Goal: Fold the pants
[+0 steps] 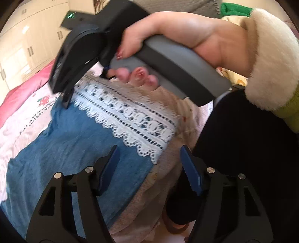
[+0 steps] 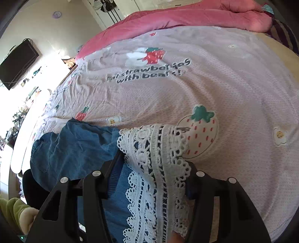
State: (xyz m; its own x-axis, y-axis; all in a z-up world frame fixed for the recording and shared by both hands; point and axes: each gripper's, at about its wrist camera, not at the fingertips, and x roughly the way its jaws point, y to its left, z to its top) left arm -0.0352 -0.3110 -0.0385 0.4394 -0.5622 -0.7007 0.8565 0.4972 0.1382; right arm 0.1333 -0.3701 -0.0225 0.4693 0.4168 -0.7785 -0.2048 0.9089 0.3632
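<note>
Denim pants (image 2: 74,149), blue with a broad band of white lace (image 2: 155,168) at the hem, lie on a pink bedsheet (image 2: 224,84) printed with strawberries and the words "with bears". Taking the lace as the landmark: in the right wrist view the right gripper (image 2: 149,168) straddles it, the left finger over denim just beside the lace, the right finger at the lace's outer edge where the trim bunches up and curls over it (whether the pads actually press the cloth I cannot tell). In the left wrist view the left gripper (image 1: 149,164) hangs just above the near end of the lace band, its blue pads (image 1: 110,168) apart, with lace and denim showing between them and no clear contact. Beyond the lace, at its far end, the person's hand (image 1: 196,37) in a cream fleece sleeve (image 1: 271,56) holds the grey handle of the other gripper, whose black fingers come down at the seam where lace meets denim. A folded pink quilt (image 2: 186,16) lies well beyond the lace.
</note>
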